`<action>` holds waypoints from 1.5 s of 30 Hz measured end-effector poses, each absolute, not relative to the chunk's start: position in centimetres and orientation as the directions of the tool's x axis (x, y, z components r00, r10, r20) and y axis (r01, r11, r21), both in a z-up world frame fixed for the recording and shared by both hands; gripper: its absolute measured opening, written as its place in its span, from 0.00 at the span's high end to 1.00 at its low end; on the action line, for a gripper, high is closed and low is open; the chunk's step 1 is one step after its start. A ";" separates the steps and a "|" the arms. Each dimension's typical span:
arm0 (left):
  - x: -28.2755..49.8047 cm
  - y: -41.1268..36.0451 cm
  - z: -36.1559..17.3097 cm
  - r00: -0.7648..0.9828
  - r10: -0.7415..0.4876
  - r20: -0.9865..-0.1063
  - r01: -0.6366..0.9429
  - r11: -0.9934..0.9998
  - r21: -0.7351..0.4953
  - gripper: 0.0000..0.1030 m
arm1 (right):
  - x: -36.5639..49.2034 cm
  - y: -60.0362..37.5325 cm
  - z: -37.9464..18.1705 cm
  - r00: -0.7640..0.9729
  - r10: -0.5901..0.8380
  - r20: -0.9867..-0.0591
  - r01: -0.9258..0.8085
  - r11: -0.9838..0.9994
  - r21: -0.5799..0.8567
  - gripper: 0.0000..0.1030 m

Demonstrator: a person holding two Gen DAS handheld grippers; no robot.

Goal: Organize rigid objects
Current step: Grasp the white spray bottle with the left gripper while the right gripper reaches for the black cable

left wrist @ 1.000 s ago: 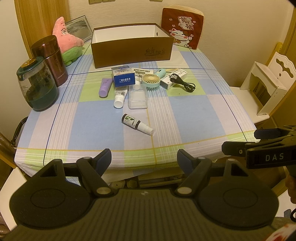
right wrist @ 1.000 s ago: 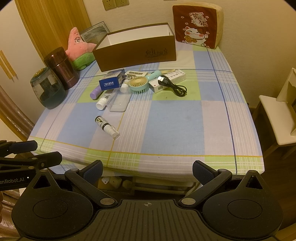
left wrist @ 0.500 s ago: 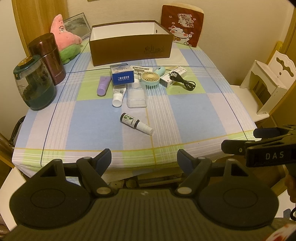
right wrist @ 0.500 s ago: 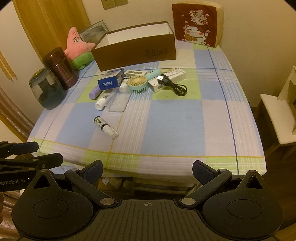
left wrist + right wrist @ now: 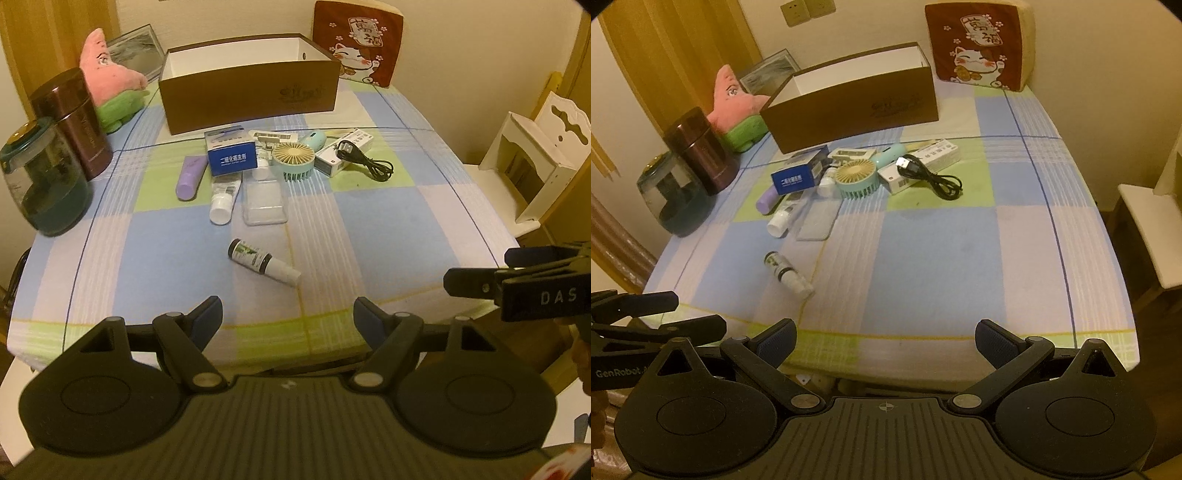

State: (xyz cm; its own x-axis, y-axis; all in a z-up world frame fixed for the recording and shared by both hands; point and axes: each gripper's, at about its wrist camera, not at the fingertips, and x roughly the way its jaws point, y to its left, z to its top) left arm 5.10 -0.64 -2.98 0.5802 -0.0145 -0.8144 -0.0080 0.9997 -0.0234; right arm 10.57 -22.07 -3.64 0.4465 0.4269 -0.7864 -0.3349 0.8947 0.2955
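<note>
Both my left gripper (image 5: 288, 314) and right gripper (image 5: 884, 338) gape wide, empty. Spray bottle (image 5: 263, 261) lies alone mid-table, near edge: probably light, stiff, roll-prone; grasp across its labelled barrel.

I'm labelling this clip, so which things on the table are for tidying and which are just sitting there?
For the job: brown box, blue carton, purple tube, white tube, clear case, fan, cable, white carton, spray bottle.

Lying about: plush, brown flask, glass jar, cat cushion.
</note>
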 end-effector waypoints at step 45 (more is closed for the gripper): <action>17.4 2.3 -13.0 0.466 0.076 -0.881 -0.180 0.984 -0.011 0.79 | 25.8 -20.7 -9.9 0.356 0.435 -0.827 -0.436 0.860 0.264 0.13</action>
State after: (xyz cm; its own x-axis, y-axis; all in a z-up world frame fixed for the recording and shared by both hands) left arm 17.37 2.29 -12.97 0.4661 0.0755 -0.8815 -0.1796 0.9837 -0.0107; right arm 25.84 -20.70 -9.87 0.3564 0.4345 -0.8271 -0.4357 0.8604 0.2643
